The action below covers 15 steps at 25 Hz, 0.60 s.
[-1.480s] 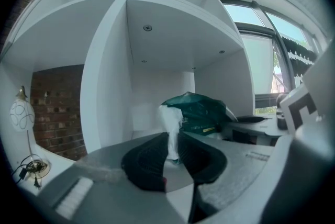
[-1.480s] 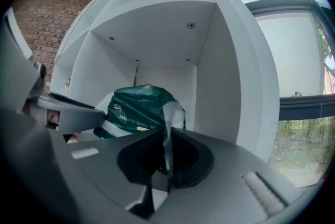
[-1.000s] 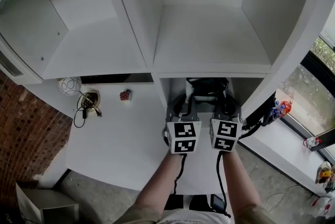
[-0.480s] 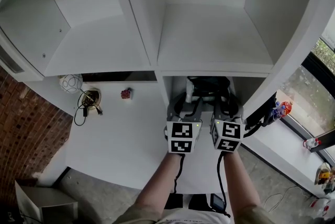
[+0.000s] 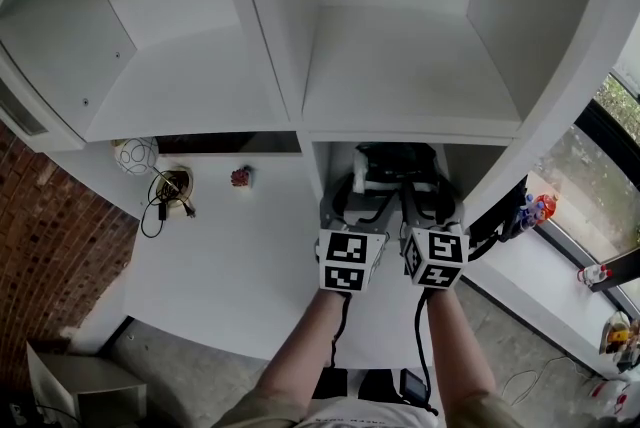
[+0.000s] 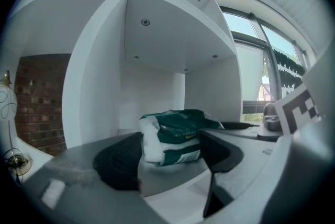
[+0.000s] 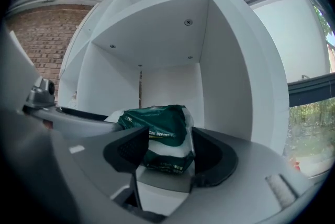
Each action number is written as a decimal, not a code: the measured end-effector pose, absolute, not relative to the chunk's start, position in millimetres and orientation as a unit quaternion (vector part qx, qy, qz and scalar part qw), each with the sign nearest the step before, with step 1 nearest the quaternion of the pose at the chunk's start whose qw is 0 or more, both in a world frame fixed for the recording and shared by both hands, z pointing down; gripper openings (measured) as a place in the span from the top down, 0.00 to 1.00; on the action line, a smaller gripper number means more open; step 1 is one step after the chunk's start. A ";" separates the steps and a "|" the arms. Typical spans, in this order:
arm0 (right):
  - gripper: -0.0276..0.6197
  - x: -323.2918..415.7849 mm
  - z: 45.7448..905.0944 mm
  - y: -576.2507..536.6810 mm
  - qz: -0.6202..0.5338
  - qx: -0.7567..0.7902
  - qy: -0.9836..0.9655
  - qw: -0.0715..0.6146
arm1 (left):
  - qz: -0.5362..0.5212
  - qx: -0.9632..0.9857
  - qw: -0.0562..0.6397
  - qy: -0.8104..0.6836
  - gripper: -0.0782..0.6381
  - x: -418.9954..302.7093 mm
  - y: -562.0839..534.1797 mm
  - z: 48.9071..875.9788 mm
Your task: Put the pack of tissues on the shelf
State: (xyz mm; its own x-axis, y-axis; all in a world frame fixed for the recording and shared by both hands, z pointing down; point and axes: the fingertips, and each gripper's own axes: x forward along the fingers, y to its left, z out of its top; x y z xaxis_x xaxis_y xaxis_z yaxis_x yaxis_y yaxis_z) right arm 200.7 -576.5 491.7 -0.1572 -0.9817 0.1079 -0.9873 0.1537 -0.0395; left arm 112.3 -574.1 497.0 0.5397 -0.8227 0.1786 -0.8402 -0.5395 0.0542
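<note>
The green and white pack of tissues [image 5: 391, 165] lies on the floor of the lower shelf compartment [image 5: 330, 159], under the shelf board. Both grippers reach into that compartment side by side. The left gripper [image 5: 361, 193] has its jaws opening, one on each side of the pack [image 6: 175, 134], and the pads no longer press on it. The right gripper [image 5: 427, 193] is opening as well, and the pack [image 7: 159, 136] rests between and just beyond its jaws. In the left gripper view the left gripper [image 6: 170, 158] frames the pack's white end; in the right gripper view the right gripper [image 7: 168, 157] frames the green side.
Two upper shelf compartments [image 5: 400, 66] stand above. On the white table [image 5: 230, 266] to the left are a patterned ball [image 5: 133, 159], a coiled cable [image 5: 168, 191] and a small red thing [image 5: 240, 178]. Toys [image 5: 537, 207] sit on the window sill at right.
The jaws of both grippers have spread apart and let go of the pack, which now lies on the shelf floor. The hands have hardly shifted.
</note>
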 end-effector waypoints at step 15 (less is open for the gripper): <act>0.56 204.7 488.6 -569.7 0.055 0.644 -0.763 0.001 | 0.037 0.879 0.071 -0.470 0.30 116.0 -568.9 489.0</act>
State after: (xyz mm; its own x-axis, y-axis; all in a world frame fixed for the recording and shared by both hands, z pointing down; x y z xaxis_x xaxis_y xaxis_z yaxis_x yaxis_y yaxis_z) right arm 204.7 -569.7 488.6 -0.1716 -0.9825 0.0722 -0.9828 0.1657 -0.0815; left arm 116.0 -568.9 489.0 0.5562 -0.8205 0.1320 -0.8311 -0.5489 0.0897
